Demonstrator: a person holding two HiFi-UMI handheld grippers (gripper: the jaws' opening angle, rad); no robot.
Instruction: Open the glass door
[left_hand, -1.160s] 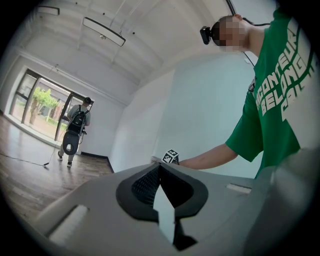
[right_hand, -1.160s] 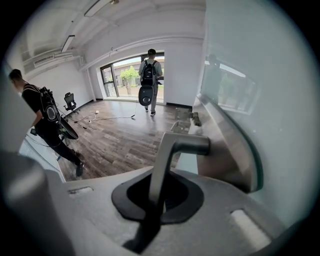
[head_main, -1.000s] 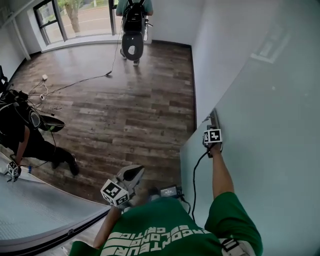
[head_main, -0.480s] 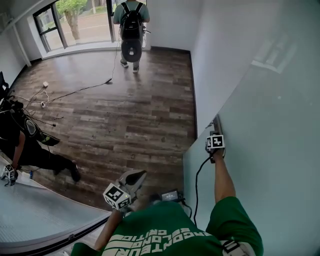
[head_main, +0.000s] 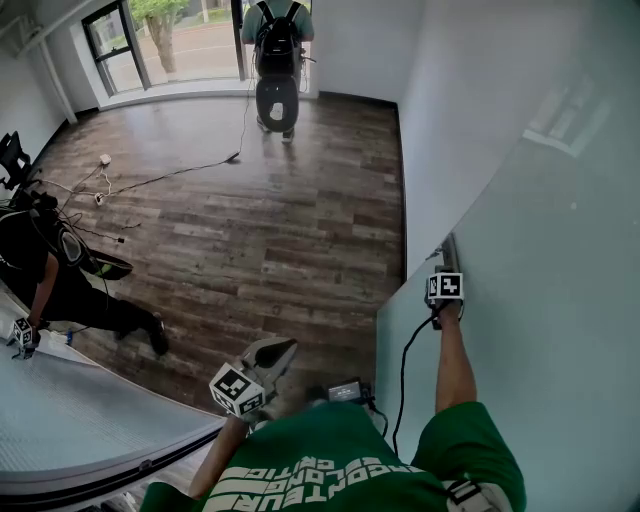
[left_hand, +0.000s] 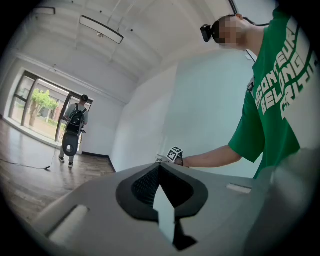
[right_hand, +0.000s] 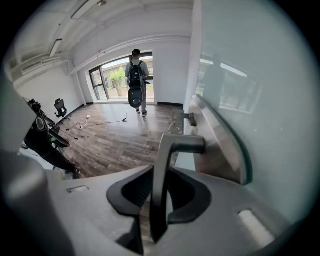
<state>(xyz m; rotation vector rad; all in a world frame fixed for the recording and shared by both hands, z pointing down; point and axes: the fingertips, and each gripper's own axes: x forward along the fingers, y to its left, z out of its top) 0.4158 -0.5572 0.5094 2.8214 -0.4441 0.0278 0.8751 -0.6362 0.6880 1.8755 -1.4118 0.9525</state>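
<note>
now my right claw (right_hand: 161, 170) is at the lever handle (right_hand: 182, 144) of the glass door (right_hand: 260, 100), whose pane stands just to the claw's right. its jaws have just been opening and stand spread, with the lever's bar between them but not pinched. to do this well, i'd centre the bar, close squarely, then follow the door's arc without twisting. my left claw (left_hand: 160, 167) hangs pressed together, empty.

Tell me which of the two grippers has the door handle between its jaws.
The right gripper: the door handle stands between its jaws, which have just been opening. The left gripper has its jaws together on nothing, away from the glass door.
</note>
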